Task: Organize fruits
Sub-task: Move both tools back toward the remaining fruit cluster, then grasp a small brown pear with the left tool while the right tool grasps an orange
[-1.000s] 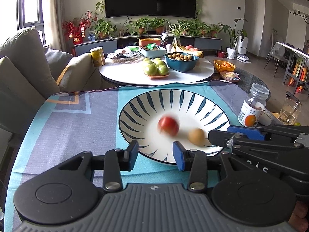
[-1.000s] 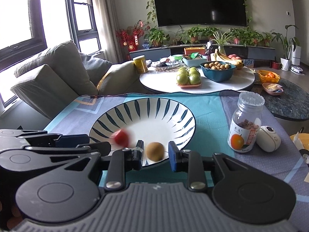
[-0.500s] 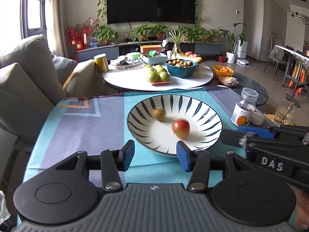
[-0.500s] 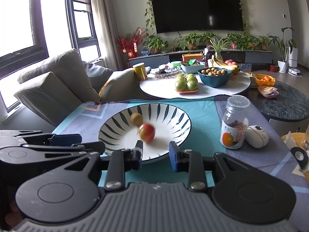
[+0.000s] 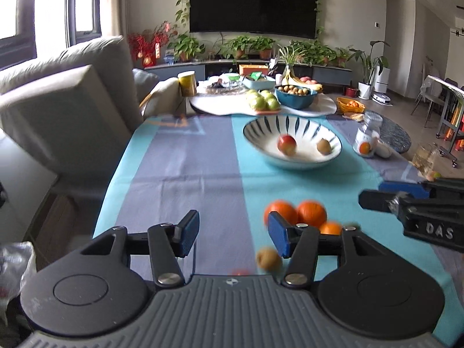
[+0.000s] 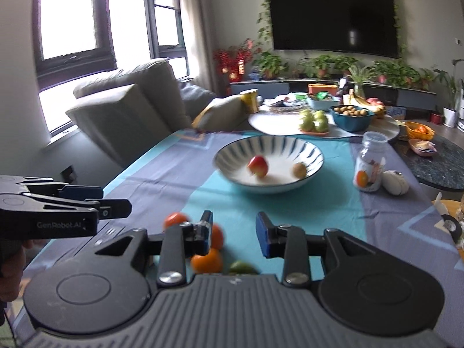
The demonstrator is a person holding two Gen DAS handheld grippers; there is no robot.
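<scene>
A red apple [image 5: 287,144] and a small brown kiwi [image 5: 324,146] lie apart from each other inside the blue-striped white bowl [image 5: 261,127], the apple toward the bowl's left and the kiwi toward its right; both look smeared by motion blur. The bowl stands on the blue and grey tablecloth [image 5: 185,174], toward its far end. Nearer the cameras, a cluster of oranges [image 5: 310,213] lies on the turquoise stripe of the cloth, touching one another, and a second small brown fruit [image 5: 269,258], possibly another kiwi though the blur makes it hard to tell, lies just in front of them. From the right wrist view a green fruit [image 6: 242,267] shows just beside the oranges, half hidden by the gripper body. The left gripper [image 5: 233,235] hangs over the cloth with its blue-padded fingers spread wide and nothing between them; its right finger overlaps the oranges in the view. The right gripper [image 6: 235,233] likewise has its fingers apart and holds nothing, the oranges showing behind its left finger. To the right of the bowl stands a clear jar [image 6: 371,163] with an orange on its label, and a white oval object [image 6: 395,182] lies just beside it. Behind the cloth are a grey sofa [image 6: 127,107] and a round white table [image 6: 275,121] carrying green apples [image 6: 314,120] and a blue bowl [image 6: 352,117] of small brown fruit.
</scene>
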